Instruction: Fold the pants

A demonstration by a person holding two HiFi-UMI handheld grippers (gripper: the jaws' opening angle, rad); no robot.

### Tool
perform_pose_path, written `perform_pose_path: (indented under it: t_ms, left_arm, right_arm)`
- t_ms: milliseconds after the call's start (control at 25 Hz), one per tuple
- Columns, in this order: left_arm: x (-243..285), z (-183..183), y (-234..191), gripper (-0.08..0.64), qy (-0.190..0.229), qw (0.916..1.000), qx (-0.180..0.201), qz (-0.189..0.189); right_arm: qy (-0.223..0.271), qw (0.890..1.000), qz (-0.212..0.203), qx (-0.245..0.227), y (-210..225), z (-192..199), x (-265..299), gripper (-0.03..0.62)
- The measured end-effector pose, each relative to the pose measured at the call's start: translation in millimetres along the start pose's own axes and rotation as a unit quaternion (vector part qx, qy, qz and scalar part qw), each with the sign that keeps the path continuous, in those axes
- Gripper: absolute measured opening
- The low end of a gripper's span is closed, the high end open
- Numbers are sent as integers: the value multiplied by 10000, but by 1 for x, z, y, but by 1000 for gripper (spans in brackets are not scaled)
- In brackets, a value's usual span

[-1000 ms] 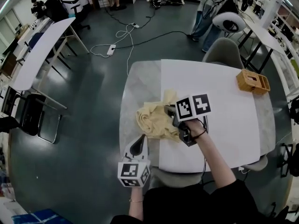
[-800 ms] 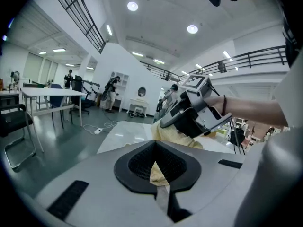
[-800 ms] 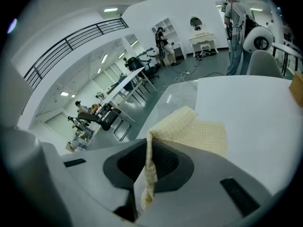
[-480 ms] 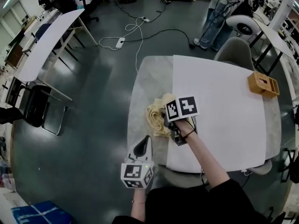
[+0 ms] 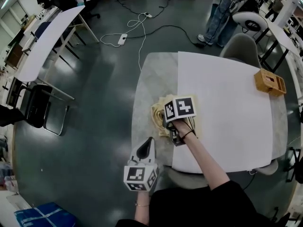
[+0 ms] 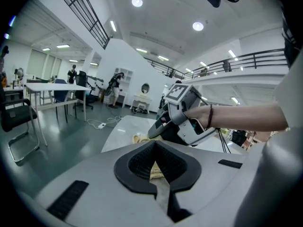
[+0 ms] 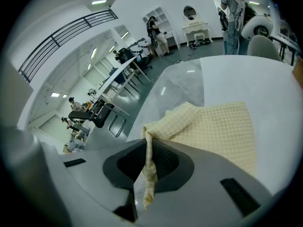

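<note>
The pale yellow checked pants [image 5: 159,113] lie bunched on the table, across the left edge of the white sheet [image 5: 227,108]. My right gripper [image 5: 167,122] points steeply down over them. It is shut on a fold of the pants [image 7: 215,126], and a strip of cloth hangs between its jaws [image 7: 147,148]. My left gripper [image 5: 149,141] hovers at the table's near edge, just short of the pants. In the left gripper view its jaws [image 6: 155,150] look shut with nothing in them, and the pants [image 6: 138,138] and right gripper [image 6: 158,129] lie ahead.
A wooden box [image 5: 270,82] stands at the table's far right corner. Grey chairs sit at the far side [image 5: 241,46] and the near side [image 5: 187,179]. A long white table [image 5: 47,39], a black chair [image 5: 33,110] and floor cables [image 5: 128,32] lie to the left.
My right gripper has sunk toward the table with the pants still held, and the cloth has gathered beneath it. The left gripper has crept slightly closer to the pants.
</note>
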State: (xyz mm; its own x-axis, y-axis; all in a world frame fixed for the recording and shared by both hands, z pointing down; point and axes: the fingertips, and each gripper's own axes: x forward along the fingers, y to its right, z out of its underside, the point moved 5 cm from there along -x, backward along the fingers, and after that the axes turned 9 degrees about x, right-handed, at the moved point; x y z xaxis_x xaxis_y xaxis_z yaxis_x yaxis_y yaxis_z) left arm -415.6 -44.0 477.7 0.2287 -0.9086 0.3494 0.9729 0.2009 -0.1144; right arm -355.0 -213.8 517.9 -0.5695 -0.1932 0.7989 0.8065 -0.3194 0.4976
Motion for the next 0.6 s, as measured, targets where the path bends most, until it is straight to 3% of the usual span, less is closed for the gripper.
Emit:
perform_pose_path:
  t_ms: [280, 600]
  left_arm:
    - [-4, 2, -11, 14, -34, 10000, -24, -8]
    - [-7, 4, -9, 14, -54, 10000, -25, 36]
  right_arm:
    - [35, 9997, -53, 245, -6, 4, 16, 41]
    - [73, 9981, -463, 408, -17, 7, 23, 188]
